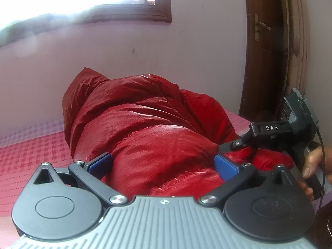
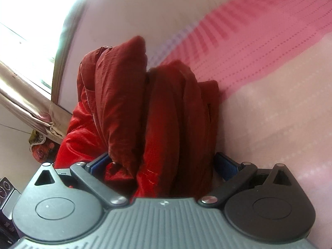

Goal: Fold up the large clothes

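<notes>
Pink checked bed [image 1: 31, 155] under a bunched red jacket [image 1: 145, 124].
Left tool [image 1: 162, 164] and right tool [image 2: 161, 164] each clamp the jacket's folds.

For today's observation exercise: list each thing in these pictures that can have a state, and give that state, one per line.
Red jacket: bunched and creased, gripped by both grippers above the bed.
Left gripper: shut on the jacket.
Right gripper: shut on the jacket.
Bedsheet: spread flat.
Door: looks closed.
</notes>
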A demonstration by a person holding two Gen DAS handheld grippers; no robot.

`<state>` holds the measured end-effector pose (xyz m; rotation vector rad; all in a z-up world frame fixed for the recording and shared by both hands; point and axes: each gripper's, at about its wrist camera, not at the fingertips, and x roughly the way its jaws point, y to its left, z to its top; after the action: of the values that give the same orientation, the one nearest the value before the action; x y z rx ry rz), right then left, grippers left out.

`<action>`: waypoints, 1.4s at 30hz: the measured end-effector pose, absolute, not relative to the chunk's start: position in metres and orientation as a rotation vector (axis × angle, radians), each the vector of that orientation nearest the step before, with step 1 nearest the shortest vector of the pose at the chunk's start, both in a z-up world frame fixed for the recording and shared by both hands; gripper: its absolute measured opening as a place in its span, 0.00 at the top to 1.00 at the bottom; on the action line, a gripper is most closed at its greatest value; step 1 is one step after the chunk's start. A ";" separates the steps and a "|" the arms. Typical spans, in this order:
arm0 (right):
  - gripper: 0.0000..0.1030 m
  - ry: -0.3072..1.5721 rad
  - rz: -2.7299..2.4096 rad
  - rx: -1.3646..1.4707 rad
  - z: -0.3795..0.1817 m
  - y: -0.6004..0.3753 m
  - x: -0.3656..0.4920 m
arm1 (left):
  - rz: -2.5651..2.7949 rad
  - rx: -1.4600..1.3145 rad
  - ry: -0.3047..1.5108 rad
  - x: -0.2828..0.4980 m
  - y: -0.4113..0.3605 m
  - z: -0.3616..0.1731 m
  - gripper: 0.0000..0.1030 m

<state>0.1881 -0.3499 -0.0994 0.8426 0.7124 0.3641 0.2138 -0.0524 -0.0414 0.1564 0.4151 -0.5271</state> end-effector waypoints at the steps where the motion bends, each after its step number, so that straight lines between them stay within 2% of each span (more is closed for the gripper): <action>1: 0.00 0.713 0.364 0.848 -0.099 -0.350 0.189 | -0.527 0.156 0.416 0.213 -0.054 -0.041 0.00; 22: 0.00 0.689 0.367 0.864 -0.103 -0.349 0.190 | -0.523 0.157 0.442 0.218 -0.060 -0.038 0.00; 28: 0.00 0.700 0.383 0.868 -0.103 -0.352 0.192 | -0.542 0.024 0.477 0.225 -0.029 -0.026 0.00; 34: 0.00 0.700 0.384 0.870 -0.103 -0.352 0.194 | -0.532 -0.223 0.614 0.254 0.029 -0.026 0.00; 38: 0.00 0.694 0.387 0.867 -0.104 -0.352 0.195 | -0.589 -0.411 0.792 0.284 0.049 -0.052 0.00; 42: 0.00 0.691 0.399 0.867 -0.105 -0.354 0.197 | -0.675 -0.540 0.882 0.306 0.052 -0.078 0.00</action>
<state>0.1967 -0.3539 -0.1053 0.8673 0.6915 0.3987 0.3057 0.0524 -0.0781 -0.5405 0.8824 -0.6745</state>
